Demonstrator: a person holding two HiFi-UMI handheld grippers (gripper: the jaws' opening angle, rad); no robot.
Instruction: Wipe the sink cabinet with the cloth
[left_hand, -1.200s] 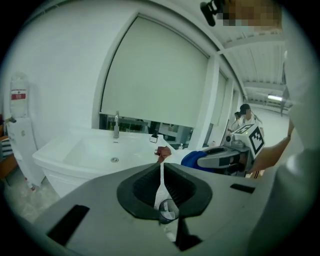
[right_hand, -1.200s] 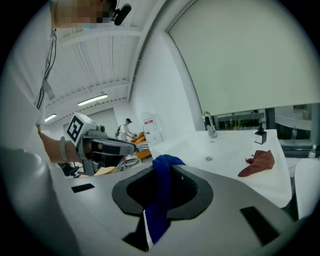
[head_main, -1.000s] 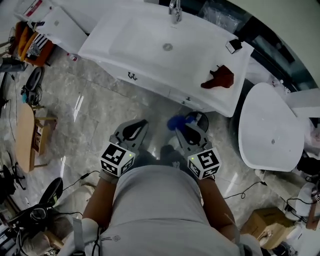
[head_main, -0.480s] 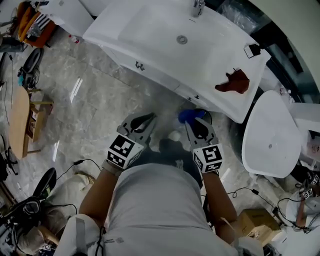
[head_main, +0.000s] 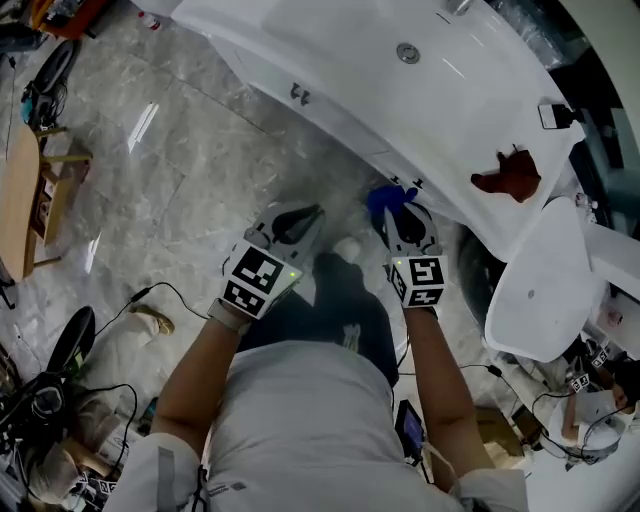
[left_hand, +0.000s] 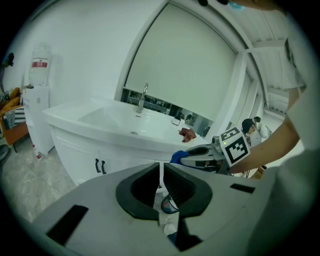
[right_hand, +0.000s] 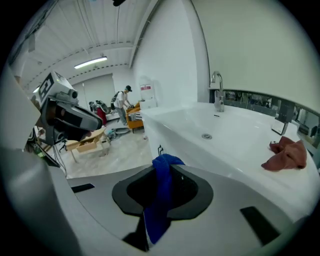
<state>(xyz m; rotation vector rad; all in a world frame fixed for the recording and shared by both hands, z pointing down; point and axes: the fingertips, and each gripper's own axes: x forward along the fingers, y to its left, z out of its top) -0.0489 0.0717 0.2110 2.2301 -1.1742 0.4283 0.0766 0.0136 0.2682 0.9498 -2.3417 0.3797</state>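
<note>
Your right claw (head_main: 398, 212) is clenched on the blue cloth (right_hand: 161, 190). A fold of it stands up between the closed jaws and the rest hangs down over the claw body (the right gripper view shows this plainly). From the head view, the cloth sits just in front of the white sink cabinet (left_hand: 75, 150), below the rim of its worktop (head_main: 470, 130) and towards the cabinet's right end. I cannot tell whether the cloth touches the cabinet front.

Your left claw (left_hand: 161, 167) is clenched on nothing, its jaws drawn together to a thin slit. It hovers in front of the cabinet, further out from it than the right claw, and points towards the cabinet front. A pair of black handles (left_hand: 100, 166) sits on that front, left of where the left claw points.

On top of the cabinet, the basin (right_hand: 235, 135) has its faucet (right_hand: 216, 90) at the back edge. A crumpled red-brown rag (head_main: 508, 175) lies on the worktop at the cabinet's right end, well apart from both claws. The grey marbled floor (head_main: 180, 190) runs up to the cabinet's foot, and you stand on it facing the cabinet.
</note>
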